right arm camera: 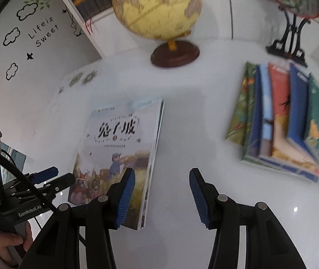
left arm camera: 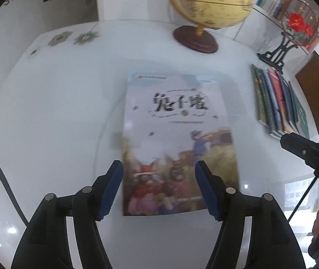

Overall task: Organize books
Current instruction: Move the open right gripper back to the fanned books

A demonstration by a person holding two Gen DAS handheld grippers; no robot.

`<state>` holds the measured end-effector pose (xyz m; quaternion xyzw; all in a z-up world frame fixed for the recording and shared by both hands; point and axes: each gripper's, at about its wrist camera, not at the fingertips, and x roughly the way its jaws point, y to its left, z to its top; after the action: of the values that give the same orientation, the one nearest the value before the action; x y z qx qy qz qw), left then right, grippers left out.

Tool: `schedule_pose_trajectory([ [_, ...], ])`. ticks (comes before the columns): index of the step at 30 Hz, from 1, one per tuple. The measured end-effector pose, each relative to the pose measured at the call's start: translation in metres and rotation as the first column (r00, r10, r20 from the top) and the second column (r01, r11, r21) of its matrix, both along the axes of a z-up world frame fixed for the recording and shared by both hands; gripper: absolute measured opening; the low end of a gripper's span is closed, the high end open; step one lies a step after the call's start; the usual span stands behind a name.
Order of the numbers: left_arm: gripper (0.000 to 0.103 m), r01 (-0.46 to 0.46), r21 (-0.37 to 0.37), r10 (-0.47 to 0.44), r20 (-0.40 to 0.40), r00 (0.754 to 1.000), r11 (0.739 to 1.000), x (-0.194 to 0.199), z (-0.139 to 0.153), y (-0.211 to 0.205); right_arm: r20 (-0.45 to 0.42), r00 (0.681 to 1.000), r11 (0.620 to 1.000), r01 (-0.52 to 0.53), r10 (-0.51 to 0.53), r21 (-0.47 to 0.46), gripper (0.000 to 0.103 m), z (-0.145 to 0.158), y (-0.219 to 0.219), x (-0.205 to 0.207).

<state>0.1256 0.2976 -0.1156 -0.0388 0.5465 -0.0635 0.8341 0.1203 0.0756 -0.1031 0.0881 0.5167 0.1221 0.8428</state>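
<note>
Looking down the left gripper (left arm camera: 159, 188), jaws apart and empty, the picture book (left arm camera: 179, 143) lies flat on the white table (left arm camera: 58, 112), while only the right gripper (right arm camera: 162, 198) view, equally gaping, shows its page edge and the fanned book pile (right arm camera: 289, 121) clearly.
</note>
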Motion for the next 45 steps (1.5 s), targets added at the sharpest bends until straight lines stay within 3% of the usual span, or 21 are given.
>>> schedule_pose_trajectory([
  [12,0.067,0.052,0.010,-0.053,0.168,0.984,0.999,0.007,0.076,-0.068,0.162,0.987,0.999,-0.005,0.012,-0.039,0.050,0.071,-0.039,-0.025],
  [15,0.072,0.055,0.007,-0.055,0.212,0.976,0.998,0.006,0.093,-0.089,0.198,0.980,0.998,-0.008,0.020,-0.062,0.051,0.084,-0.056,-0.031],
  [23,0.073,0.088,0.043,-0.096,0.274,0.957,0.995,0.001,0.116,-0.155,0.291,0.957,0.998,0.017,0.001,-0.060,0.071,0.103,-0.115,-0.047],
  [26,0.076,0.109,0.059,-0.121,0.285,0.951,0.992,-0.004,0.119,-0.181,0.307,0.952,0.997,0.034,-0.012,-0.065,0.073,0.103,-0.138,-0.052],
  [30,0.079,0.130,0.050,-0.139,0.282,0.949,0.990,-0.007,0.118,-0.211,0.298,0.953,0.998,0.054,-0.045,-0.023,0.077,0.096,-0.171,-0.054],
  [37,0.079,0.203,0.099,-0.221,0.245,0.944,0.974,-0.005,0.108,-0.263,0.185,0.967,0.976,0.145,-0.175,0.164,0.078,0.060,-0.232,-0.065],
  [42,0.079,0.264,0.099,-0.279,0.203,0.939,0.960,0.003,0.095,-0.294,0.083,0.949,0.927,0.276,-0.305,0.253,0.078,0.032,-0.286,-0.069],
  [45,0.079,0.306,0.104,-0.321,0.171,0.932,0.946,0.011,0.086,-0.313,0.030,0.919,0.879,0.365,-0.392,0.307,0.079,0.018,-0.318,-0.072],
])
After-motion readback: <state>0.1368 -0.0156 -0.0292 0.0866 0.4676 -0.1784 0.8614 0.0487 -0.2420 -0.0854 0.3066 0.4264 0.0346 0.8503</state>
